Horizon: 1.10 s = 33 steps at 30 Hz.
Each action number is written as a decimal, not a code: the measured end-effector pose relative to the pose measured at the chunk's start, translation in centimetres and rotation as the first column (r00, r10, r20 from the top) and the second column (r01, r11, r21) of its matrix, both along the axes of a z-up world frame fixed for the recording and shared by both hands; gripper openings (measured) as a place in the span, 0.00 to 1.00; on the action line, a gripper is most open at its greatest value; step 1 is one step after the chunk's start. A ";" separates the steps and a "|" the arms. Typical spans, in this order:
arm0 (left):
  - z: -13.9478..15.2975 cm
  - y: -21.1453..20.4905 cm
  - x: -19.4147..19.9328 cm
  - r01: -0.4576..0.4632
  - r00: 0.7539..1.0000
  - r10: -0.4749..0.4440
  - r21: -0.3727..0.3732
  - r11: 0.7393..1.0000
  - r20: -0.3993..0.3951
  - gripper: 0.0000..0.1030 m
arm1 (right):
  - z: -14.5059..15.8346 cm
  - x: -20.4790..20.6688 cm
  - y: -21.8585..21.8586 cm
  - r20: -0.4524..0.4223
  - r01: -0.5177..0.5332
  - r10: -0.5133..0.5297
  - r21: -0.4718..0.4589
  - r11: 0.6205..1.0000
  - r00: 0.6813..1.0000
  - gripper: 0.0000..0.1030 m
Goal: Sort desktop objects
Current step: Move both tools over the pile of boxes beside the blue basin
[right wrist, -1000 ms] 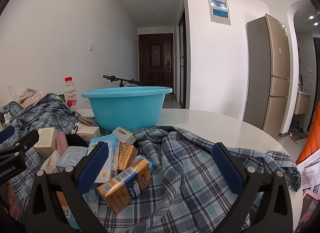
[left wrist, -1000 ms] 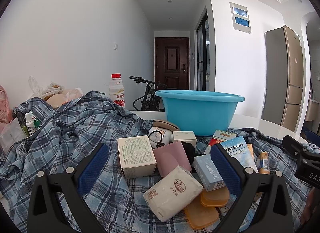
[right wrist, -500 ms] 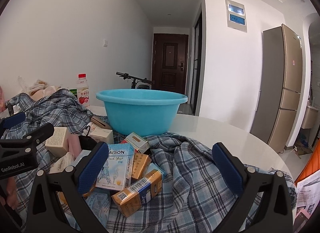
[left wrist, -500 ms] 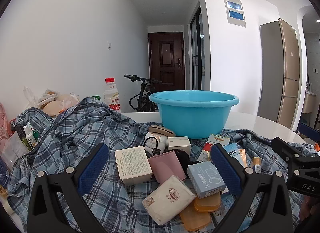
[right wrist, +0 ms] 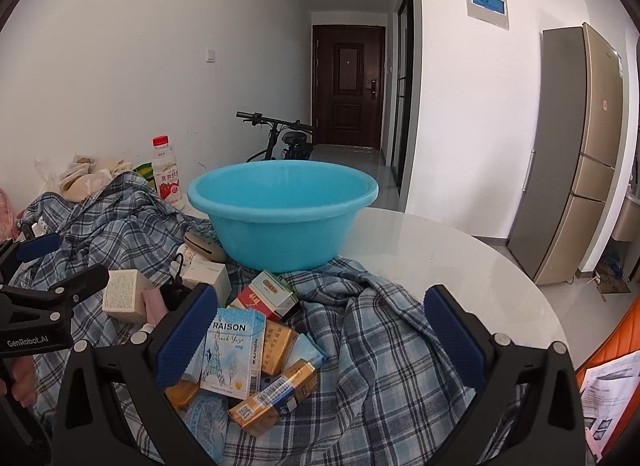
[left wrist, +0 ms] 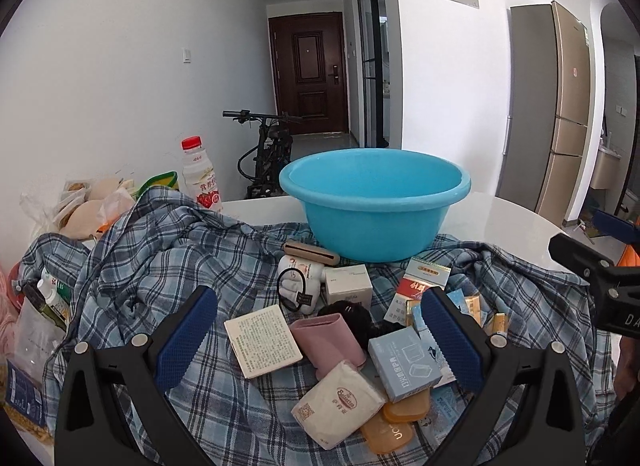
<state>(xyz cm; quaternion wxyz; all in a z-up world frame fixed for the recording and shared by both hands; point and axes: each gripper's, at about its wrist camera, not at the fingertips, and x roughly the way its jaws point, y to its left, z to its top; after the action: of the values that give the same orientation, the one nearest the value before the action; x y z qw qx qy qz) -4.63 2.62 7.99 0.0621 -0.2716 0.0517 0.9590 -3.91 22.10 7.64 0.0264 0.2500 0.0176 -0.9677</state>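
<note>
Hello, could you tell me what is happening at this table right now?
A person holds a two-finger gripper in each hand over a round table for sorting. Both the left gripper and the right gripper hang open and empty. Small boxes, among them a RAISON box and a pink case, lie jumbled on a plaid shirt. The blue basin behind them shows nothing inside from here.
</note>
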 end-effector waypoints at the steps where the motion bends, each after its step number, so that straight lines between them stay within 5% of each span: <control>1: 0.4 0.2 -0.2 0.005 1.000 -0.005 -0.004 1.000 -0.007 1.00 | 0.6 -0.3 0.1 -0.005 0.012 -0.012 0.002 1.000 1.000 1.00; 16: 7.5 -0.2 -8.1 -0.046 0.998 0.048 0.058 0.997 -0.045 1.00 | 8.0 -7.2 -0.3 0.026 -0.063 0.063 -0.019 0.998 0.998 1.00; 23: 8.3 1.3 -13.4 -0.032 0.999 0.033 -0.005 0.999 0.033 1.00 | 9.3 -12.5 -1.2 0.114 -0.095 0.091 0.026 0.995 0.989 1.00; 33: 5.5 2.4 -19.9 -0.006 0.975 0.012 -0.032 0.999 0.223 1.00 | 9.5 -17.3 -2.7 0.193 -0.109 0.089 0.093 0.990 0.977 1.00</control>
<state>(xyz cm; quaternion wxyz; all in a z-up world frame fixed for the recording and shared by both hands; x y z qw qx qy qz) -24.56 5.06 13.44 0.0590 -0.3787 0.0579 0.9218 -21.18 19.40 17.12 0.0632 0.3403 0.0772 -0.9350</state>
